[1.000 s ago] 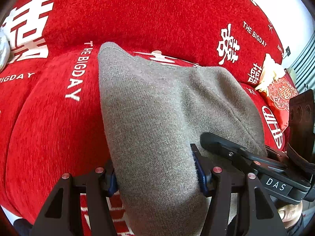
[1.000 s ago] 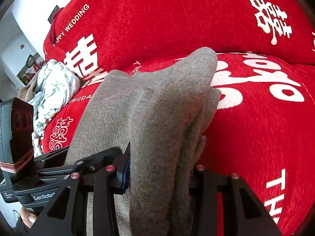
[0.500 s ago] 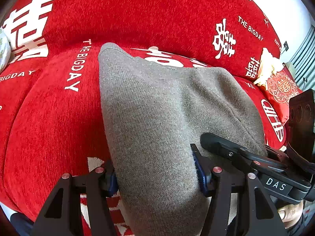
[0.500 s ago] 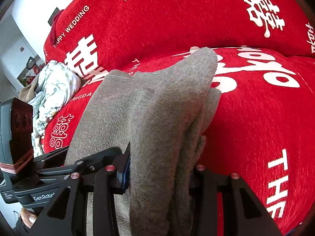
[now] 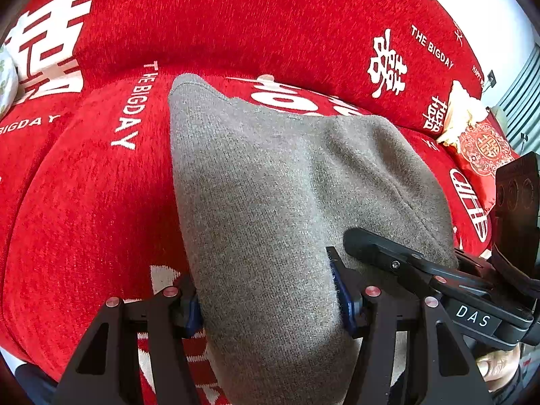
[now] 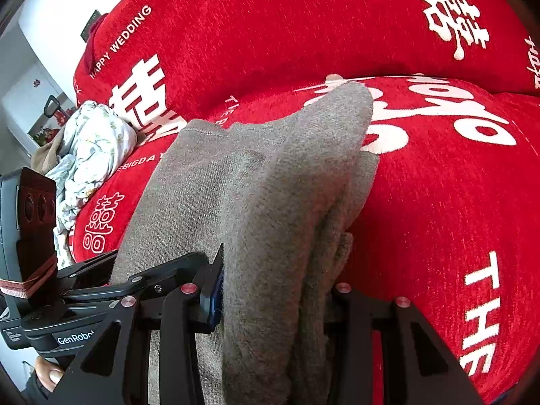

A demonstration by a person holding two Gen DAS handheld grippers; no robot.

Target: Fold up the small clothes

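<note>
- Left wrist view: left gripper point(image 5: 271, 298) clamps the near edge of the grey knit point(image 5: 270, 185), which drapes forward onto the red cover point(image 5: 84, 202); the right gripper's point(image 5: 378, 253) body lies alongside. A cushion point(image 5: 482, 148) sits at far right.
- Right wrist view: right gripper point(image 6: 276, 298) pinches several bunched layers of the knit point(image 6: 270, 185). Judged mid-fold: the cloth is doubled but not yet laid flat or released. A floral bundle point(image 6: 94, 141) rests on the cover point(image 6: 438, 202) at left; a white wall point(image 6: 44, 17) stands behind.
</note>
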